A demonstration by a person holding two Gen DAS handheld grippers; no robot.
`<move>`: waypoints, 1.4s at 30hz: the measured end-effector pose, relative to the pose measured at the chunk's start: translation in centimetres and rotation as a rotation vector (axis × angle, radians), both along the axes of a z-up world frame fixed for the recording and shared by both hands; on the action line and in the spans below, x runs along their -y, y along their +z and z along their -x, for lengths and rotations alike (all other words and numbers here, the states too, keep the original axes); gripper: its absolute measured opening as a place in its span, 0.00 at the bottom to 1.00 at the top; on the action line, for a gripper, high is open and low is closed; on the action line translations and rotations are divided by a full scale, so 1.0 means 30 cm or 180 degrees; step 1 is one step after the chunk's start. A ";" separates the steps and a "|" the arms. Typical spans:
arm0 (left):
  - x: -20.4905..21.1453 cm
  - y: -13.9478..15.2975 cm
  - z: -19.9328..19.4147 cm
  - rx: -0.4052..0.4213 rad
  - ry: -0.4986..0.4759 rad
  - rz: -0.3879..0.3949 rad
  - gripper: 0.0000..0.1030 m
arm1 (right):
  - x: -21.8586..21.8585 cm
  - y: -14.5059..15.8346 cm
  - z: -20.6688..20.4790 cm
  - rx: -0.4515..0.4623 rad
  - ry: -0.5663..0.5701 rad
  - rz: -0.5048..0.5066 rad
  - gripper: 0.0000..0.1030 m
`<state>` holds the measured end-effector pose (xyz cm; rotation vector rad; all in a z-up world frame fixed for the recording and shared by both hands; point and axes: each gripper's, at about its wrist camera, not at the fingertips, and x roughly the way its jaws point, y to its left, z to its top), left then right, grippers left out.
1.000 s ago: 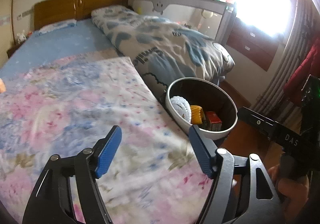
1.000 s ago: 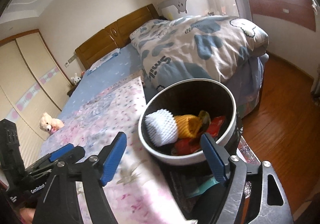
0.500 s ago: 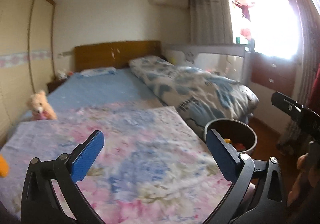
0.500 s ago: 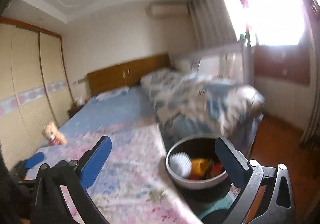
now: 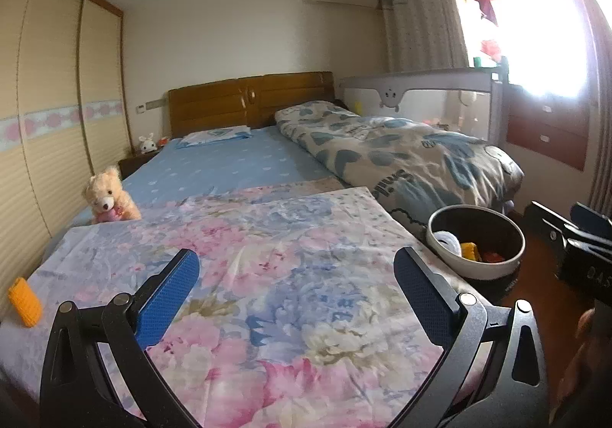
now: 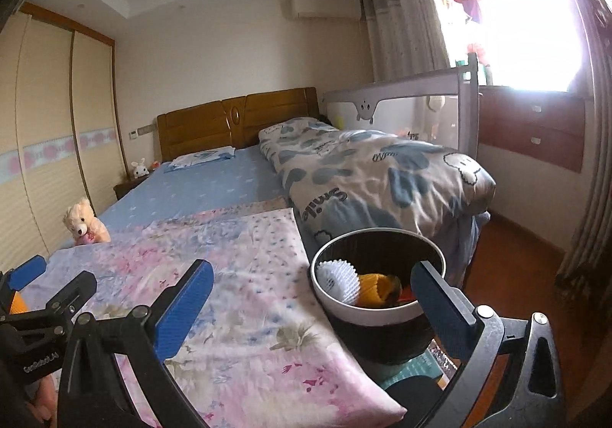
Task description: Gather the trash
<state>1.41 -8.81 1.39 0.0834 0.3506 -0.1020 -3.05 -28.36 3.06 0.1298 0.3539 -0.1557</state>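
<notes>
A round trash bin [image 5: 476,265] with a white rim stands at the bed's right side; it also shows in the right wrist view [image 6: 376,307]. It holds a white foam net [image 6: 338,280], an orange foam net [image 6: 373,288] and red wrappers. Another orange foam net [image 5: 25,301] lies on the floral sheet [image 5: 267,275] at the far left. My left gripper [image 5: 296,292] is open and empty above the sheet. My right gripper [image 6: 313,307] is open and empty, its right finger in front of the bin.
A teddy bear [image 5: 109,196] sits at the bed's left edge. A rolled quilt [image 5: 401,160] lies along the right side, with a bed rail [image 5: 420,99] behind it. Wardrobe doors stand on the left. Wooden floor [image 6: 512,256] lies right of the bin.
Both grippers have pulled back and tilted up from the bin, and both opened wider. The whole bed, the teddy bear and the orange net at the left have come into view.
</notes>
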 end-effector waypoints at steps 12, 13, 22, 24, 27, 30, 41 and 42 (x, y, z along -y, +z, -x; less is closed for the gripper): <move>-0.017 -0.009 -0.003 -0.0019 0.0051 0.0010 1.00 | -0.018 -0.013 -0.001 -0.0007 0.0097 -0.0035 1.00; -0.017 -0.009 -0.003 -0.0009 0.0052 0.0009 1.00 | -0.018 -0.014 -0.001 -0.0011 0.0097 -0.0035 1.00; -0.017 -0.011 0.007 0.0001 0.0022 0.0013 1.00 | -0.033 -0.006 0.005 0.0025 0.0128 0.0015 1.00; -0.019 -0.012 0.008 0.0005 0.0041 0.0010 1.00 | -0.032 -0.005 0.004 0.0025 0.0131 0.0010 1.00; -0.021 -0.015 0.009 -0.0006 0.0030 0.0020 1.00 | -0.035 -0.006 0.001 0.0008 0.0137 -0.0006 1.00; -0.025 -0.015 0.009 -0.0012 0.0023 0.0030 1.00 | -0.034 -0.005 0.001 0.0013 0.0136 -0.0006 1.00; -0.022 -0.018 0.003 -0.0053 -0.0005 0.0026 1.00 | -0.041 -0.005 0.002 0.0009 0.0139 -0.0028 1.00; -0.022 -0.019 0.003 -0.0054 -0.0005 0.0025 1.00 | -0.040 -0.006 0.002 0.0006 0.0141 -0.0021 1.00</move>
